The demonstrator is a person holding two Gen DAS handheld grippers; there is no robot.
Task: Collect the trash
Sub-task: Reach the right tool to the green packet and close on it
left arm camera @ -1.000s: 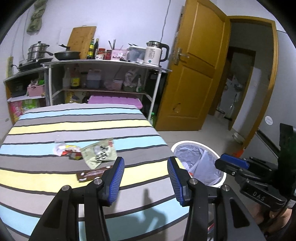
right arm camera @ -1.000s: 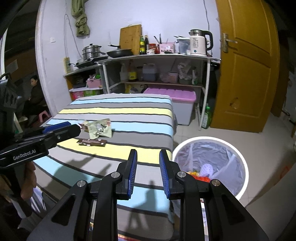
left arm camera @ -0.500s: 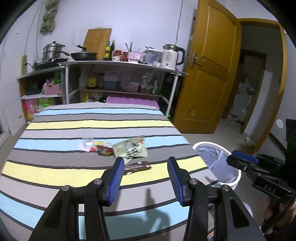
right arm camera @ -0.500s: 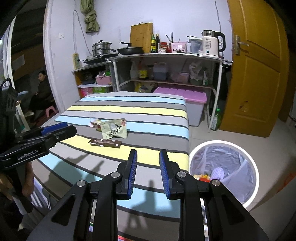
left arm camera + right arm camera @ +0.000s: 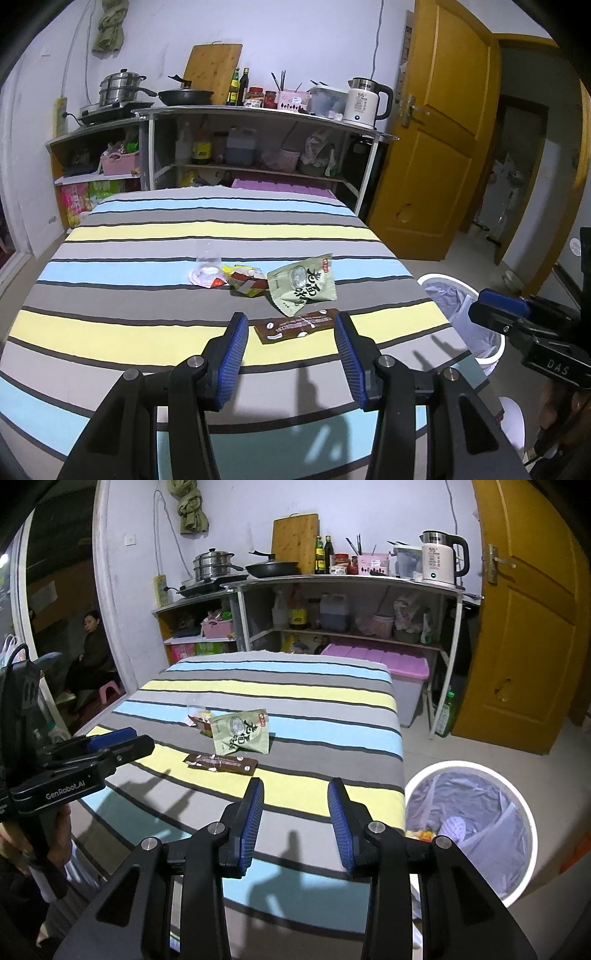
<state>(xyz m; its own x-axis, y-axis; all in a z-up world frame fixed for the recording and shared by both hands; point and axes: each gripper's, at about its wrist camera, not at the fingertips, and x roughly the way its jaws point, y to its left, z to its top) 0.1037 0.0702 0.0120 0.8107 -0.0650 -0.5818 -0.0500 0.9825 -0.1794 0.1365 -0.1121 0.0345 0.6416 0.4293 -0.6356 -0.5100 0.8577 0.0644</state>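
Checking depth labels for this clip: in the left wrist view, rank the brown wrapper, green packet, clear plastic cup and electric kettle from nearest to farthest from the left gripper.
1. Brown wrapper, lying just ahead of the left gripper.
2. Green packet, just behind the wrapper, slightly right.
3. Clear plastic cup, further back, left of centre.
4. Electric kettle, on the shelf by the far wall.

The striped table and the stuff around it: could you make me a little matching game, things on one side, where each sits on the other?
Things:
1. brown wrapper
2. green packet
3. white bin
4. kettle

Places:
A. on the floor beside the table
B. on the top shelf by the door
C. on the yellow stripe, nearest the grippers
D. on the grey stripe, just behind the brown wrapper

Pairs: 1-C, 2-D, 3-A, 4-B
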